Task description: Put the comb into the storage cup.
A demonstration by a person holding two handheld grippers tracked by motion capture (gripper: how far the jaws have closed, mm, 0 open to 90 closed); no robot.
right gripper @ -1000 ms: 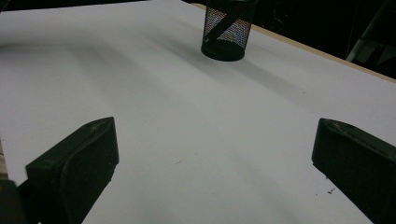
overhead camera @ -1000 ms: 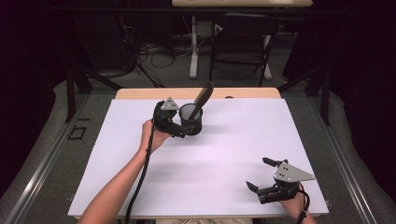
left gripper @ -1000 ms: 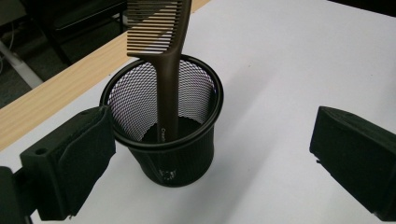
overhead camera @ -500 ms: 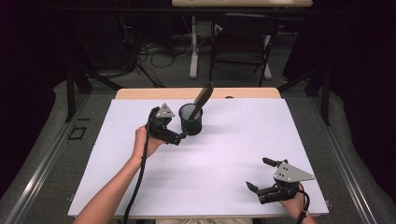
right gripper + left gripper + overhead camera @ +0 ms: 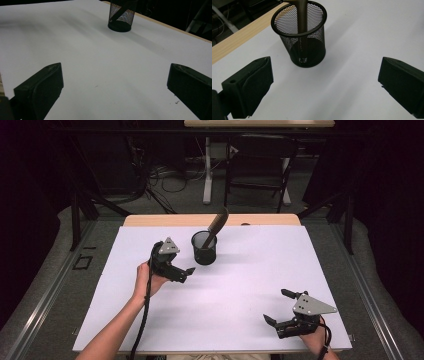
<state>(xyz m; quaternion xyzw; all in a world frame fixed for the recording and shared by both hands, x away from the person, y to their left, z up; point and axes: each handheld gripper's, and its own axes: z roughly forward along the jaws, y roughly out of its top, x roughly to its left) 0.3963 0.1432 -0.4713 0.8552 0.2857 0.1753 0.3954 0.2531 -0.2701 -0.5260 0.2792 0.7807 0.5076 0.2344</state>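
since earlier left gripper (image 5: 186, 271) backed off mesh cup (image 5: 204, 248); both jaws apart, white table (image 5: 250, 285).

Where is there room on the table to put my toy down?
Plenty: the white sheet is bare between the left gripper and the right gripper, and along its right side past the mesh cup. It is tight just between the cup and the left gripper.

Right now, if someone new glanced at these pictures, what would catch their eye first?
Probably the black mesh cup standing toward the far middle of the white table, with a brown handle leaning out of it to the right. Next, the left claw, open, just short of the cup, and the right claw, open, at the table's near right corner.
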